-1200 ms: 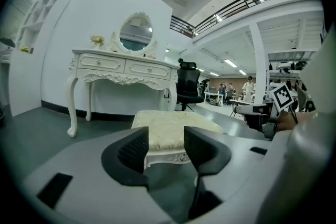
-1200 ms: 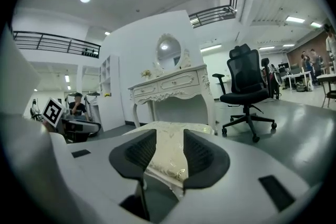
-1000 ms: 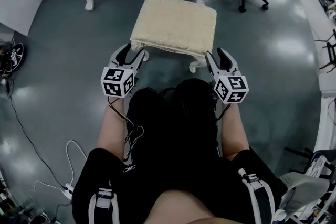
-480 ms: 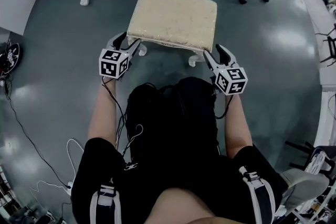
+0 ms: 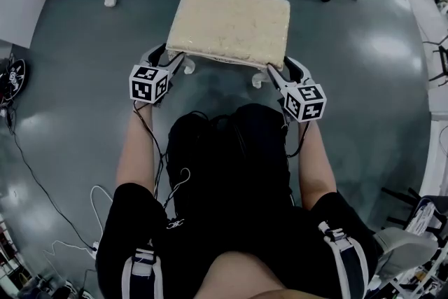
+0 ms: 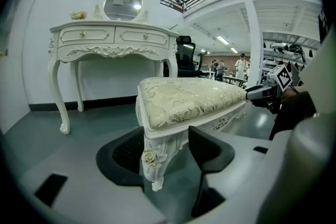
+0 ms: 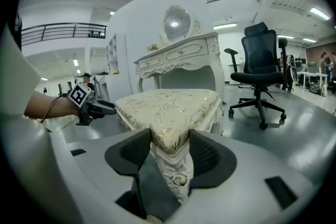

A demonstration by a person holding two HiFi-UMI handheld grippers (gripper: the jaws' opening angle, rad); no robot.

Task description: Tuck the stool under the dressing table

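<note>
Left gripper [image 5: 170, 56] jaws are being opened wide around one near corner of the stool [image 5: 227, 21]; right gripper [image 5: 281, 68] is spread round the other, nothing clamped. Stool is seen well short of the dressing table [image 6: 115, 36]; the tucking is all left.

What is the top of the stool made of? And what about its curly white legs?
The seat cushion looks like padded fabric, cream with a slightly shiny gold leafy pattern; it bulges softly at the edges. The stool leg looks like carved wood painted white, with a gold-tipped rose, though moulded resin would look the same.
</note>
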